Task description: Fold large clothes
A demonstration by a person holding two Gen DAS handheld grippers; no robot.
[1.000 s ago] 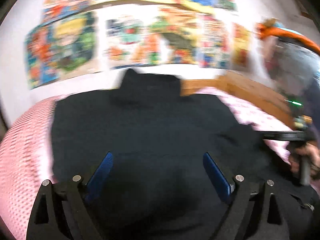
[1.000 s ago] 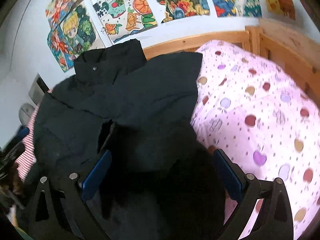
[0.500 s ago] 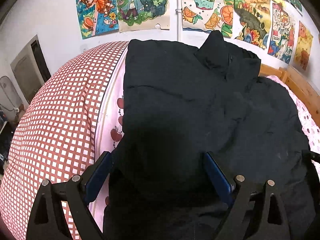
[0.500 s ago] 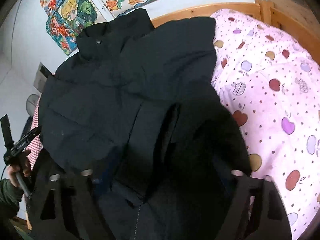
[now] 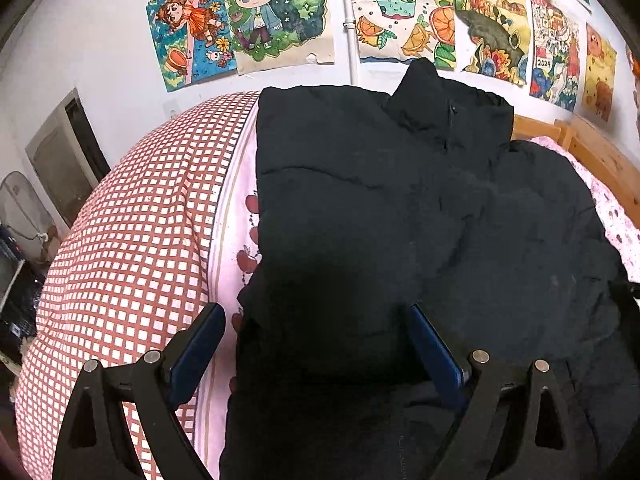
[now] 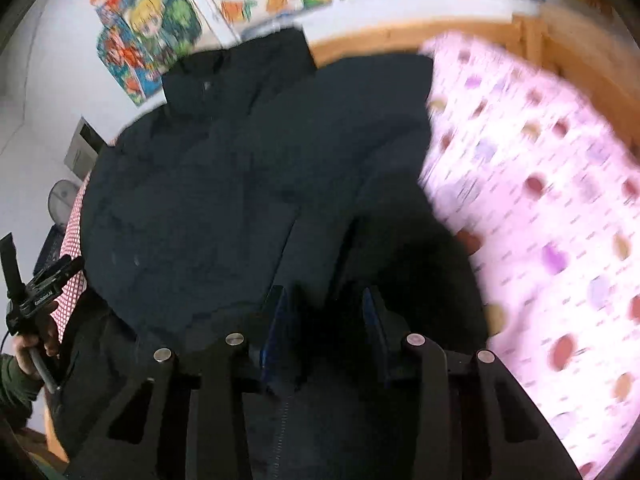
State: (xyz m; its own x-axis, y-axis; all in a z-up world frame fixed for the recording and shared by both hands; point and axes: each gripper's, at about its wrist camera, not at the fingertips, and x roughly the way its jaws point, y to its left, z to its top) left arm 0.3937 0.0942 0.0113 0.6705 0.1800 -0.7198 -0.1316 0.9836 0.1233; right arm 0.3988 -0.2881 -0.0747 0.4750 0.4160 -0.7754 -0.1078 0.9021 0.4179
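Observation:
A large black padded jacket [image 5: 400, 208] lies spread on the bed, its collar toward the poster wall. My left gripper [image 5: 316, 332] stands open over the jacket's lower left edge. One blue pad [image 5: 200, 344] is above the pink sheet and the other sits on the black cloth. In the right wrist view the jacket [image 6: 224, 184] fills the middle. My right gripper [image 6: 326, 320] is closing its jaws on a raised fold of the jacket near the right hem. Black cloth fills the narrow gap between its pads.
A red-and-white checked quilt [image 5: 132, 248] bulges left of the jacket. Pink sheet with a fruit print [image 6: 560, 220] covers the bed on the right, bounded by a wooden frame [image 6: 580, 52]. Posters [image 5: 280, 12] hang on the wall. A hand [image 6: 28, 356] grips a handle at the far left.
The left wrist view swung from the jacket's middle to its left edge beside the checked quilt. The right jaws narrowed from wide apart onto a fold of the jacket.

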